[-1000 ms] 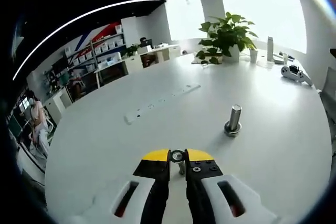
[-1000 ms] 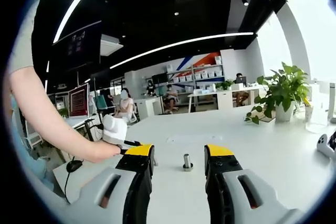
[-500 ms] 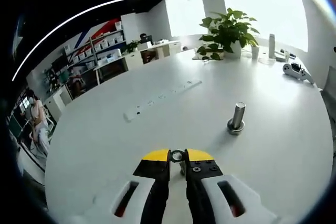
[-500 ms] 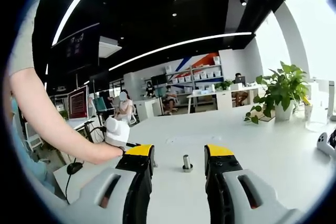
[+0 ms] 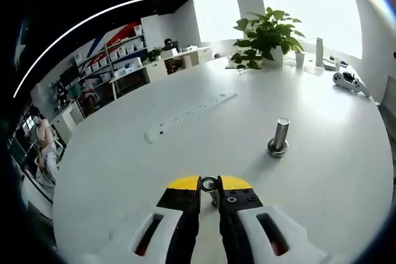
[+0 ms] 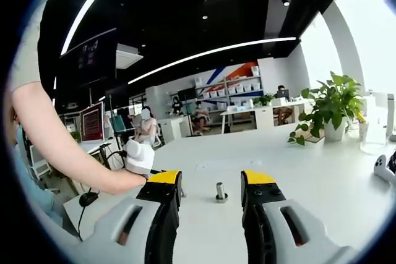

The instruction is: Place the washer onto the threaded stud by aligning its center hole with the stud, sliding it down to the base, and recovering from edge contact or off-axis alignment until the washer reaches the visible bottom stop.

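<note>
Strong daylight is admitted through the blown-out windows (image 5: 322,4) at the far right, glare is spread across the white table (image 5: 185,146), the ceiling is left dark apart from bent light strips (image 6: 216,51), and edges are curved by fisheye distortion.

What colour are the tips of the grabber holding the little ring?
Yellow tips, best seen in the left gripper view.

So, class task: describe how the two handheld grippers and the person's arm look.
Both the left gripper and the right gripper have black fingers with yellow tips on white bodies with dark slots. The person's arm is bare below a short light grey sleeve.
</note>
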Demonstrator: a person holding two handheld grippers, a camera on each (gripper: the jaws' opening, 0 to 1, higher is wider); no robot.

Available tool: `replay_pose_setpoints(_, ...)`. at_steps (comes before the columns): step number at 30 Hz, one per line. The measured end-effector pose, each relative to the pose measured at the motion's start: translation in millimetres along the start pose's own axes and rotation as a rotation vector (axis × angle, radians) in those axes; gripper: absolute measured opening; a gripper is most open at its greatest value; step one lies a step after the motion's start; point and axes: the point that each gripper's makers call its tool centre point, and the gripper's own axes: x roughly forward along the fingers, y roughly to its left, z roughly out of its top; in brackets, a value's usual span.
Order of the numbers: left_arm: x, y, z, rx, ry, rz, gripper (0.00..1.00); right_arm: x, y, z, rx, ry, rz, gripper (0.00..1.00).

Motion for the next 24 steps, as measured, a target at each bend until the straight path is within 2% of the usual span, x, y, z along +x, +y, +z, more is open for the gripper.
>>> replay_pose_setpoints(17,3.9,-2.7,-6.6,0.002,0.018,-0.008,0.08,-1.2,-0.8,0.4,0.009,0.000,-0.004,0.40)
replay_pose_setpoints(19,3.6,-1.8,-7.4,0.020,0.022,0.006,0.08,-1.4,-0.5,0.6,0.004,0.001,-0.005,0.40)
replay_pose_setpoints(24,4.5,-4.8,-7.3,0.028,0.022,-0.009,0.06,-2.0,0.6,1.4,0.007,0.001,-0.004,0.40)
